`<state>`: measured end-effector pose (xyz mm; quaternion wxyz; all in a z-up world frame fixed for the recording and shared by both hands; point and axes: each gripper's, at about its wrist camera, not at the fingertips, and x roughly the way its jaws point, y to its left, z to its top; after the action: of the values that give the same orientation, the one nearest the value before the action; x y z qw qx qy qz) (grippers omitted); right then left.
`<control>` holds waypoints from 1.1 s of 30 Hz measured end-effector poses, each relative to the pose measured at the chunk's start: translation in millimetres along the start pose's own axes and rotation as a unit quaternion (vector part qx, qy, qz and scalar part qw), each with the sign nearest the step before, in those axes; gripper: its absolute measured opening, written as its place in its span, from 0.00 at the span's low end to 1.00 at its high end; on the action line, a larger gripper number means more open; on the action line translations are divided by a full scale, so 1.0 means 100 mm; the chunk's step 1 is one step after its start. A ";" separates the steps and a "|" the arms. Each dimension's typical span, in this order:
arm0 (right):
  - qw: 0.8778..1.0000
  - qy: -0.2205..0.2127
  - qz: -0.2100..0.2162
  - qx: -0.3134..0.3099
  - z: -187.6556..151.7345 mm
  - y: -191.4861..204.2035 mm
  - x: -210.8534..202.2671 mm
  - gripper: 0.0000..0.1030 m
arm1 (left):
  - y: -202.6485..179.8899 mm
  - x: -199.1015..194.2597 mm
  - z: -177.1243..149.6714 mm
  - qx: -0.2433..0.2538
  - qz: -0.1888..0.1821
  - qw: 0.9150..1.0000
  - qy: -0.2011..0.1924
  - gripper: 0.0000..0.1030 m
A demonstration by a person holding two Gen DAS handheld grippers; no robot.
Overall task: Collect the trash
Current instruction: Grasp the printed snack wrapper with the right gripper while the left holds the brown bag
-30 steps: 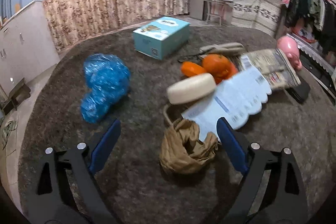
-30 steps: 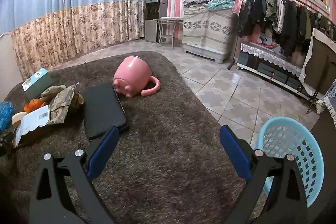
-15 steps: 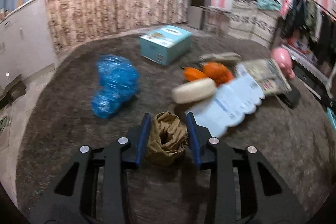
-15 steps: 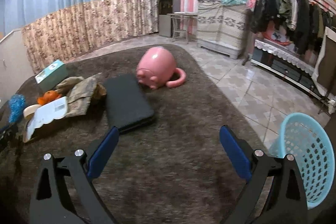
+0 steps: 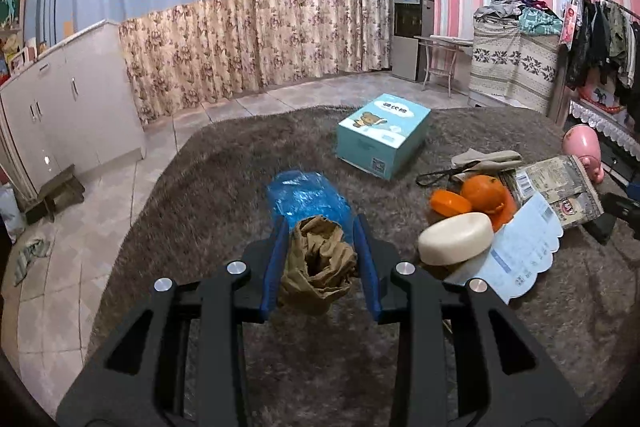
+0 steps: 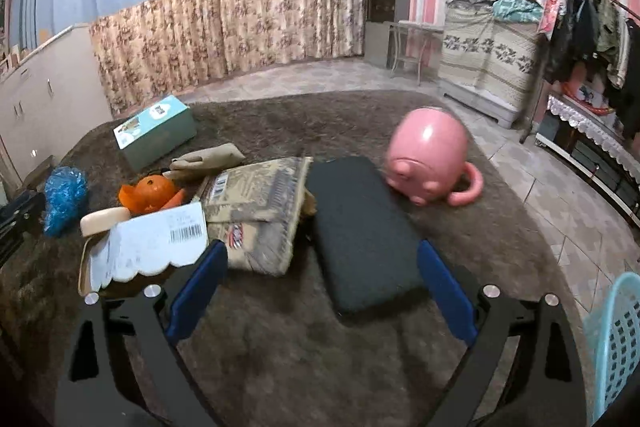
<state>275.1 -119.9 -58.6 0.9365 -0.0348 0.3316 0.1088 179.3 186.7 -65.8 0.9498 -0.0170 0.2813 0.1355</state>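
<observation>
My left gripper [image 5: 320,259] is clamped on the crumpled brown paper wad [image 5: 318,263], blue pads pressing both sides, wad lifted clear of the brown rug [image 5: 224,187] with the blue plastic bag [image 5: 308,197] just behind it. My right gripper [image 6: 320,283] has its jaws wide apart and holds nothing, hanging over the rug with the near end of the black pad [image 6: 362,231] between the fingers. Blue laundry basket [image 6: 612,343] sits off the rug at the right edge of the right view.
</observation>
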 end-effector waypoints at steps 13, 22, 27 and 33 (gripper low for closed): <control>0.996 0.039 0.081 0.008 -0.01 0.14 0.24 0.09 | 0.05 0.05 -0.05 -0.009 -0.005 1.000 0.006 0.31; 0.997 -0.020 0.073 0.024 -0.06 -0.20 -0.36 0.04 | -0.21 -0.17 0.05 -0.003 -0.025 1.000 -0.011 0.31; 0.996 -0.053 0.046 0.060 -0.06 -0.65 -0.76 0.03 | -0.59 -0.34 0.15 0.010 -0.057 0.998 -0.027 0.31; 0.990 -0.090 -0.011 0.107 -0.24 -1.34 -1.26 0.03 | -1.24 -0.52 0.25 0.042 -0.103 0.993 -0.042 0.31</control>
<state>195.6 -276.5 0.3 0.9619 0.0721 0.2555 0.0648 184.3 57.2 -22.1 0.9697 -0.0006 0.2430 0.0259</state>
